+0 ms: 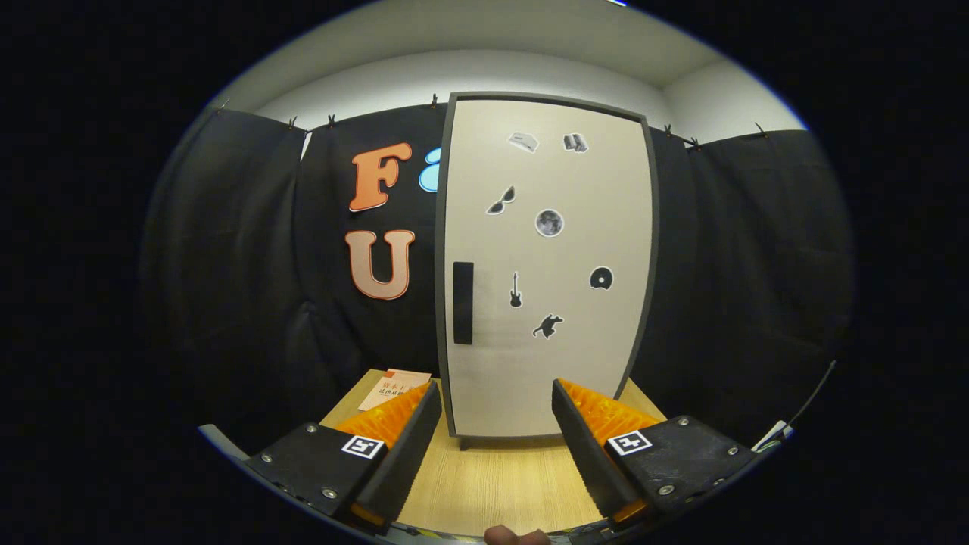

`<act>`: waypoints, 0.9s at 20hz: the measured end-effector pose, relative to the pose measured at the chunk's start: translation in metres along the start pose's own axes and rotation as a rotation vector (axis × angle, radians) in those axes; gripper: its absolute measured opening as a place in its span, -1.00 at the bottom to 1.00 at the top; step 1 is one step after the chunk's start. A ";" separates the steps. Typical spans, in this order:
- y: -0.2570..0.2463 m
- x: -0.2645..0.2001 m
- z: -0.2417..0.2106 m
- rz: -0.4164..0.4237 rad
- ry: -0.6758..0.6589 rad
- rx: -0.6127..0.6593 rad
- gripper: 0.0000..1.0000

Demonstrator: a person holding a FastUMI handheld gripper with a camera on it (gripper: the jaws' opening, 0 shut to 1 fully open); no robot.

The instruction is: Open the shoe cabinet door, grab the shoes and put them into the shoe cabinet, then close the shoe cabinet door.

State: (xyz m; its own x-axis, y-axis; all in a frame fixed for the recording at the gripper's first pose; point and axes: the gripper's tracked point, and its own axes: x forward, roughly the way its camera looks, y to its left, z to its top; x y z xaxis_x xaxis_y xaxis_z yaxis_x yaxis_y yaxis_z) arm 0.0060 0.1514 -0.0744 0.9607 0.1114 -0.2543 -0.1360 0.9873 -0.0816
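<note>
The shoe cabinet stands upright on the table, beyond the gripper, whose two fingers are spread apart with nothing between them but bare table. The cabinet's door is closed and faces the fingers. The handle sits on the door's left side, about halfway up. Several stickers are scattered over the door to the right of the handle. A booklet lies flat on the table left of the cabinet, just past the left finger. Behind the cabinet hangs the booth's wall.
</note>
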 end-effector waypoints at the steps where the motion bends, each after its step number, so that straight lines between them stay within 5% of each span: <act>1: -0.010 -0.013 -0.002 -0.002 -0.001 0.010 0.84; 18: -0.242 -0.188 0.022 -0.102 -0.160 0.025 0.86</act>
State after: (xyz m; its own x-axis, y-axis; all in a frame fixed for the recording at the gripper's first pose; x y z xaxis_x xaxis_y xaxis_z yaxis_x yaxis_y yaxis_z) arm -0.1364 -0.1056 0.0146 0.9957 0.0250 -0.0896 -0.0317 0.9967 -0.0748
